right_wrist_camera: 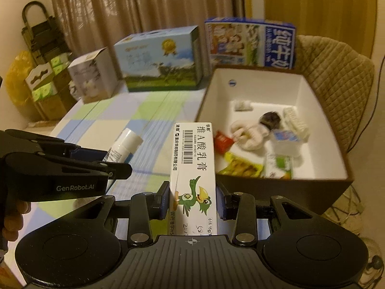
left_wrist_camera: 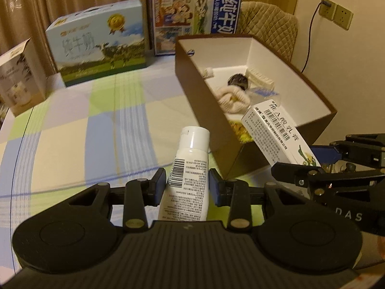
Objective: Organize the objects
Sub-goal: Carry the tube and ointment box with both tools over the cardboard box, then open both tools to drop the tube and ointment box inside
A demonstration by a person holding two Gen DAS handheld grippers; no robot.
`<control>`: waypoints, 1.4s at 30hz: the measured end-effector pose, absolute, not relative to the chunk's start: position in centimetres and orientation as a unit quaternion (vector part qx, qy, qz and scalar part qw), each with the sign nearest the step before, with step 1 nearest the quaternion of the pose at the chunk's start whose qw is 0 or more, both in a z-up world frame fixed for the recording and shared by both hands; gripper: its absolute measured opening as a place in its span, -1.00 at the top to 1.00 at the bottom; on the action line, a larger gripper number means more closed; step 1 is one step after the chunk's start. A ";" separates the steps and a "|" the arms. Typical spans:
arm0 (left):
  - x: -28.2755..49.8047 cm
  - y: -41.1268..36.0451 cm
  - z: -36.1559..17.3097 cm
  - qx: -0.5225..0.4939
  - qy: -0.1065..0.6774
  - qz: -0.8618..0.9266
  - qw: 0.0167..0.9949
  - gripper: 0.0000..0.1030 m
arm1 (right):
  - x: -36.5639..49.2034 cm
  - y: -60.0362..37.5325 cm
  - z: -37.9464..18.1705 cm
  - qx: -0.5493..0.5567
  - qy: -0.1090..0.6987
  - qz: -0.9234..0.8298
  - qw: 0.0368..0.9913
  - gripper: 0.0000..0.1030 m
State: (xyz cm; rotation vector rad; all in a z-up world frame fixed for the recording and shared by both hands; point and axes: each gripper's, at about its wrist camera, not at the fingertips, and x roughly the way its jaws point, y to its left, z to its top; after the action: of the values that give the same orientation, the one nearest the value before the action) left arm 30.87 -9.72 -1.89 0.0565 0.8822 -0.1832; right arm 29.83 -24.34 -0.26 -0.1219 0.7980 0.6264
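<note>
From the left wrist view, the left hand-held gripper [left_wrist_camera: 187, 186] is clamped on a white tube [left_wrist_camera: 188, 168] with a white cap; its blue pads press the printed sides of the tube, which points forward above the checked table [left_wrist_camera: 96, 120]. Just ahead and to the right stands a brown box [left_wrist_camera: 207, 110] with a white lining. Inside it lie a cream knitted item [left_wrist_camera: 234, 97], a dark round thing [left_wrist_camera: 238, 80] and a white brush [left_wrist_camera: 261, 78]; what the dark thing is cannot be made out. The right hand-held gripper [left_wrist_camera: 312, 159] enters from the right, holding a white carton [left_wrist_camera: 276, 130] whose far end reaches over the near corner of the box. At the back of the table stand a blue milk carton [left_wrist_camera: 98, 45], a taller blue-and-white carton [left_wrist_camera: 196, 21] and a small pale box [left_wrist_camera: 20, 77].

From the right wrist view, the right hand-held gripper [right_wrist_camera: 192, 200] grips the white carton [right_wrist_camera: 192, 175], printed with a green bird, between its pads; the carton's far end sits at the near left corner of the brown box [right_wrist_camera: 312, 192]. In the box lie the knitted item [right_wrist_camera: 250, 134], a red packet [right_wrist_camera: 222, 142] and a yellow packet [right_wrist_camera: 240, 167]. The left hand-held gripper [right_wrist_camera: 96, 159] shows at the left, with the white tube [right_wrist_camera: 122, 148] sticking out beyond its fingers over the table [right_wrist_camera: 96, 125].
</note>
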 end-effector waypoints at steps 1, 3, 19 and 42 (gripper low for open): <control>31.3 -10.2 -1.7 0.028 0.424 -0.091 0.901 0.36 | 30.4 -24.7 0.1 -0.057 0.379 0.297 0.875 0.31; 32.1 -11.1 -1.2 0.029 0.419 -0.095 0.903 0.36 | 31.4 -25.4 0.5 -0.057 0.375 0.292 0.878 0.31; 41.0 -18.6 1.3 0.023 0.406 -0.119 0.906 0.36 | 41.7 -29.1 2.2 -0.041 0.370 0.265 0.889 0.31; 54.2 -22.3 -2.6 0.025 0.451 -0.080 0.888 0.35 | 53.9 -28.9 -2.1 -0.051 0.409 0.254 0.875 0.31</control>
State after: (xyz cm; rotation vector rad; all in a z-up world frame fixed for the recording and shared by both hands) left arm 54.20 -22.30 -2.64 0.0520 0.9377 -0.1662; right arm 53.87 -28.93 -2.13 -0.1073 0.8548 0.5306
